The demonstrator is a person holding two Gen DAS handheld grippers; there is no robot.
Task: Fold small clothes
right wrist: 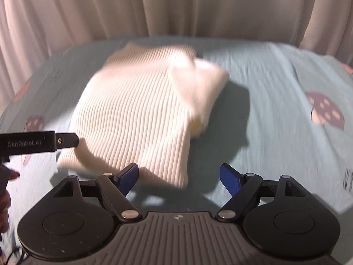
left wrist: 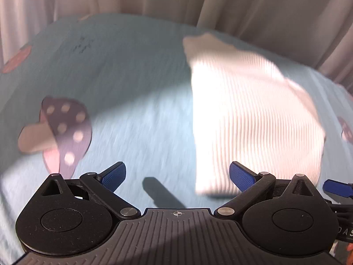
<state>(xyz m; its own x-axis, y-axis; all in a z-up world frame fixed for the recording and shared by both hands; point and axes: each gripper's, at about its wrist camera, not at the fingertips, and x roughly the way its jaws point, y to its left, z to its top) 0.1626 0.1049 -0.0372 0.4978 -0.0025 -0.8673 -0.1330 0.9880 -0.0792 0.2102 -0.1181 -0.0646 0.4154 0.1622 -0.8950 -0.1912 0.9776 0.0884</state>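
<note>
From the left wrist camera, the left gripper (left wrist: 177, 176) hangs over a pale blue bedsheet (left wrist: 132, 77), its jaws spread wide with nothing between them. The blue pads (left wrist: 113, 176) stand well apart, and only the sheet and a dark shadow lie in the gap. A folded cream ribbed garment (left wrist: 249, 121) lies on the sheet ahead of the right-hand jaw and stretches away from it; its near edge sits just beside that jaw's pad, though whether the two touch is hard to tell through the blur. Ahead of the left-hand jaw, a mushroom print (left wrist: 64, 132) shows on the sheet. Beige curtains (left wrist: 264, 11) hang behind the bed. At the far right edge, a blue tip of the right gripper (left wrist: 337, 188) pokes in. From the right wrist camera, the right gripper's jaws are likewise spread and hold nothing. The garment lies ahead of the left-hand jaw, with its near corner just beyond that jaw's pad (right wrist: 128, 177), and one folded flap doubled over the far right part. Beyond the right-hand jaw is bare sheet in shadow, and another mushroom print (right wrist: 326, 112) farther off. The left gripper's black finger comes in from the left edge, its tip against the garment's near left corner.
</note>
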